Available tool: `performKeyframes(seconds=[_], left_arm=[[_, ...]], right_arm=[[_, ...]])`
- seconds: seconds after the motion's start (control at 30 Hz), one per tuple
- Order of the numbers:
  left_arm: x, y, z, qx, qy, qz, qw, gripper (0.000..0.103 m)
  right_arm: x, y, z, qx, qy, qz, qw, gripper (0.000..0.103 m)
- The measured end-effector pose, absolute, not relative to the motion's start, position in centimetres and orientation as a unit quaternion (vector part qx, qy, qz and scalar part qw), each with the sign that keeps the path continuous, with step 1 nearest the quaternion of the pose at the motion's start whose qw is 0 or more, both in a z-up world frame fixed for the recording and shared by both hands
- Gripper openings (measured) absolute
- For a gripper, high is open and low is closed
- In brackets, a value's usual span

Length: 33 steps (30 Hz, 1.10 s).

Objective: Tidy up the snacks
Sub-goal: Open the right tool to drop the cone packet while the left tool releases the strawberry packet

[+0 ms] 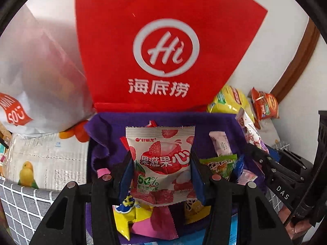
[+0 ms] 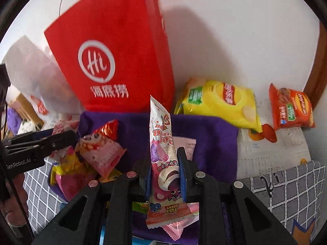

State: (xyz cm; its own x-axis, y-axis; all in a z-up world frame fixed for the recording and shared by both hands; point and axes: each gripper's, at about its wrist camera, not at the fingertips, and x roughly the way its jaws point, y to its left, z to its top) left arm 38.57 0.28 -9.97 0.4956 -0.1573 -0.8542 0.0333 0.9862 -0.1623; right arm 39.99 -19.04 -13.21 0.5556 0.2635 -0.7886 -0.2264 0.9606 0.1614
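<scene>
- Left wrist view: our left gripper (image 1: pixel 162 169) has its jaws clamped on a strawberry gummy pouch (image 1: pixel 161 163), pinched by its two side edges so it hangs upright and flat, label facing us. We judge this edge hold keeps the soft pouch from folding.
- Below it sits the purple fabric bin (image 1: pixel 114 122), with loose packets already inside; the pouch hangs over its opening, which suggests the bin is where the snacks belong.
- Right wrist view: our right gripper (image 2: pixel 164 173) is closed tight on a long pink Toy Story bar wrapper (image 2: pixel 162 143), gripped low so most of it stands up above the jaws, over the same bin.
- Behind the bin stands a red tote bag (image 2: pixel 114 61), against the wall.
- To the right of the bin, a yellow chip bag (image 2: pixel 220 104) and an orange chip bag (image 2: pixel 290 108) lie outside it, so sorting looks unfinished.
</scene>
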Motion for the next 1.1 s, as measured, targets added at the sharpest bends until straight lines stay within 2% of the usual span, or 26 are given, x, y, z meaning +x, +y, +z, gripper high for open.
performKeyframes(seconds=[0.7,0.8,0.87,0.97,1.1], left_arm=[[39.2,-0.6,-12.0,-0.053,0.53,-0.076,0.843,0.049],[39.3,-0.5,-11.8,-0.06,0.532,-0.087,0.84,0.055],[39.3,-0.4,-11.6,-0.062,0.53,-0.088,0.841,0.063],[38.9,-0.4,-10.5,-0.059,0.518,-0.087,0.849,0.069],[38.1,-0.4,-8.8,-0.056,0.505,-0.09,0.857,0.071]], right_arm=[[40.7,-17.1,-16.5,-0.012,0.484,0.133,0.865,0.027],[40.6,-17.0,-16.4,-0.019,0.483,0.13,0.866,0.032],[40.4,-17.0,-16.1,-0.02,0.481,0.127,0.867,0.037],[39.9,-17.3,-15.0,-0.021,0.471,0.117,0.874,0.046],[39.0,-18.1,-13.3,-0.007,0.466,0.103,0.879,0.048]])
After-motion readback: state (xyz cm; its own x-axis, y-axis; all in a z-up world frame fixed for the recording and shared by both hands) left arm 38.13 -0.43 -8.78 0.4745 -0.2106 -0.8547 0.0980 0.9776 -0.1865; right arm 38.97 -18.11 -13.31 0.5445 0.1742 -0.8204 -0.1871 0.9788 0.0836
